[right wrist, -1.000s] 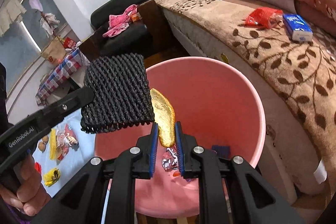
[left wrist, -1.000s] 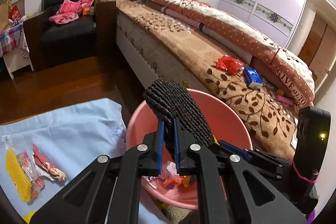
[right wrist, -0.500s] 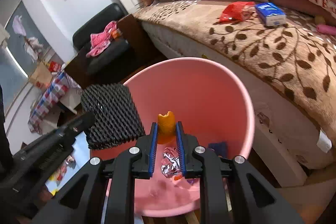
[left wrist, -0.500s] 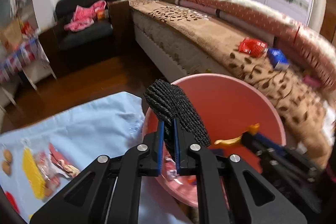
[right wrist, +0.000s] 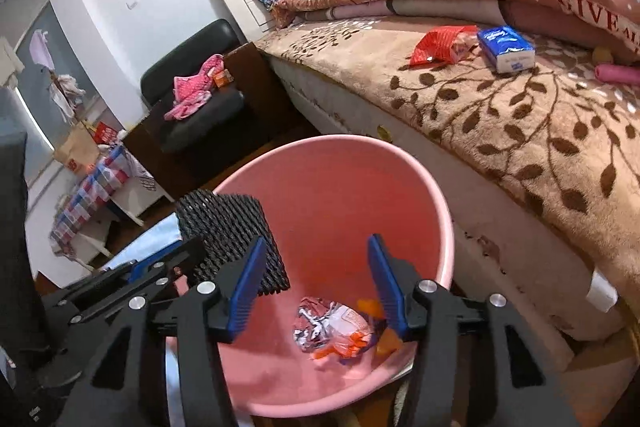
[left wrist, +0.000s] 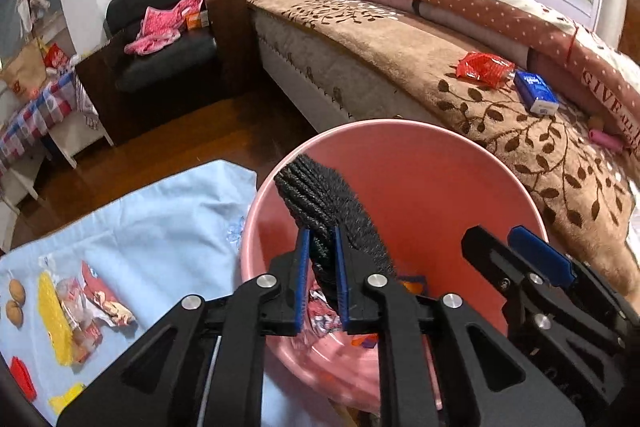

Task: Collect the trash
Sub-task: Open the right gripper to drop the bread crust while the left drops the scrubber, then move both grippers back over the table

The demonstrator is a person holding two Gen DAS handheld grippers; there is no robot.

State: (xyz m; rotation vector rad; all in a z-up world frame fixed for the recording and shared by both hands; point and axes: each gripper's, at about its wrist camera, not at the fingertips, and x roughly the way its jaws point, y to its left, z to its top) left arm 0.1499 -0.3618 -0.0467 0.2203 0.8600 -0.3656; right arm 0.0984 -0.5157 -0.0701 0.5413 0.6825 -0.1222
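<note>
A pink bin (left wrist: 460, 155) (right wrist: 436, 187) stands beside the bed. My left gripper (left wrist: 320, 279) is shut on a black foam net (left wrist: 320, 199) and holds it over the bin; the net shows in the right wrist view (right wrist: 228, 231) too. My right gripper (right wrist: 316, 283) is open and empty over the bin; it also shows at the right of the left wrist view (left wrist: 516, 255). Crumpled wrappers (right wrist: 332, 323) and an orange-yellow peel (right wrist: 384, 341) lie at the bin's bottom.
A light blue cloth (left wrist: 140, 227) left of the bin carries yellow and red wrappers (left wrist: 68, 303) and walnuts (left wrist: 16, 301). On the bed (right wrist: 520, 131) lie a red packet (right wrist: 440, 45) and a blue tissue pack (right wrist: 506, 49). A black armchair (left wrist: 164, 39) stands behind.
My right gripper opened and let go of the orange-yellow peel, which now lies in the bin. My left gripper still holds the black net over the bin.
</note>
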